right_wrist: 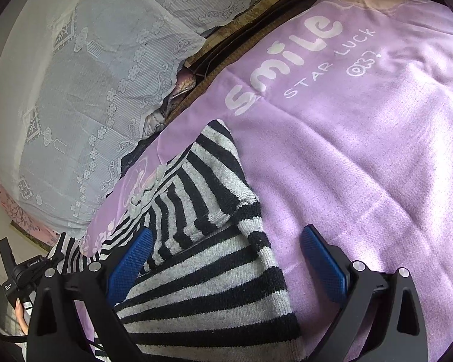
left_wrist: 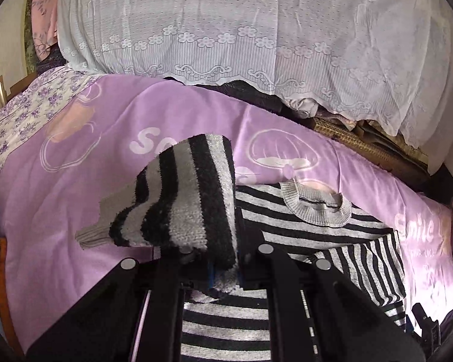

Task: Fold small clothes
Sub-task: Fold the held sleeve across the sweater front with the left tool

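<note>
- So the left gripper (left_wrist: pixel 225 274) is clamped tight on a sleeve (left_wrist: pixel 184 199) of the striped sweater (left_wrist: pixel 311 229), lifting it clear of the purple blanket (left_wrist: pixel 75 181).
- That sleeve flops out toward 10 o'clock from the fingers, its grey cuff (left_wrist: pixel 96 229) dangling at the far end.
- Rest of the sweater lies flat on the blanket, collar (left_wrist: pixel 317 208) at about 2 o'clock from the gripper.
- Right gripper (right_wrist: pixel 226 259) is wide open, blue pads (right_wrist: pixel 323 262) well apart, over the sweater's edge.
- Its left pad looks like it's touching the knit, hard to tell; right one's over bare blanket.
- White lace cover (left_wrist: pixel 226 30) at 12 o'clock.
</note>
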Demonstrator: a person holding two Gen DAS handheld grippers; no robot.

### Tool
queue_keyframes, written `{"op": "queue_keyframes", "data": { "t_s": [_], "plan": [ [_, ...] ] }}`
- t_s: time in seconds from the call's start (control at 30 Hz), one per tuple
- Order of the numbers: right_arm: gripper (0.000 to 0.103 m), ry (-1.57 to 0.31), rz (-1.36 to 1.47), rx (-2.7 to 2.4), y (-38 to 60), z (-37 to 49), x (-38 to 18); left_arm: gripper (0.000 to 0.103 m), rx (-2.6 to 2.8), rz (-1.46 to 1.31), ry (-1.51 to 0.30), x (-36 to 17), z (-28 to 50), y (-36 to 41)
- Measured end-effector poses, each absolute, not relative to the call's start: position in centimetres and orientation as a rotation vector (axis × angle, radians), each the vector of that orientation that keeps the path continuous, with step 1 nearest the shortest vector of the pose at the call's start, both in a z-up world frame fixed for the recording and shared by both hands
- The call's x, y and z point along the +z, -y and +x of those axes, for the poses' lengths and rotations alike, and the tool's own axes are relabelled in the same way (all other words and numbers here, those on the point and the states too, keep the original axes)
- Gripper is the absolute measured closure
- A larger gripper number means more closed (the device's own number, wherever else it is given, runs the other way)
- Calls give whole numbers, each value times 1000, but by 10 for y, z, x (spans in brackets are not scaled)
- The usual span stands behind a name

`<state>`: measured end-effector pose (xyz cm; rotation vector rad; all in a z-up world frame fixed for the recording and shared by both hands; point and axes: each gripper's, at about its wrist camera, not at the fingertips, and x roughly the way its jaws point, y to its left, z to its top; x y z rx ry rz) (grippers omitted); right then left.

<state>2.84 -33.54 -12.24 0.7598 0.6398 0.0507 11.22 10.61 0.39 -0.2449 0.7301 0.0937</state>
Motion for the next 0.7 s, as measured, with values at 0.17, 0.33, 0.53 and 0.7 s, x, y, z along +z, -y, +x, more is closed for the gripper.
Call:
{"op": "queue_keyframes", "data": {
  "t_s": [0.17,0.33,0.53,0.7],
  "plan": [
    [4,-641,768,51,336,29,-123,94,60,-212,-730,5,116,-77],
    [4,-641,774,52,337,28,-123,94,11,-177,-747,-1,120,-46],
    [4,-641,788,55,338,28,-123,93,-37,-85,-791,-25,125,2],
    [4,-642,789,55,339,28,-123,84,-70,61,-921,-77,138,46]
  ]
}}
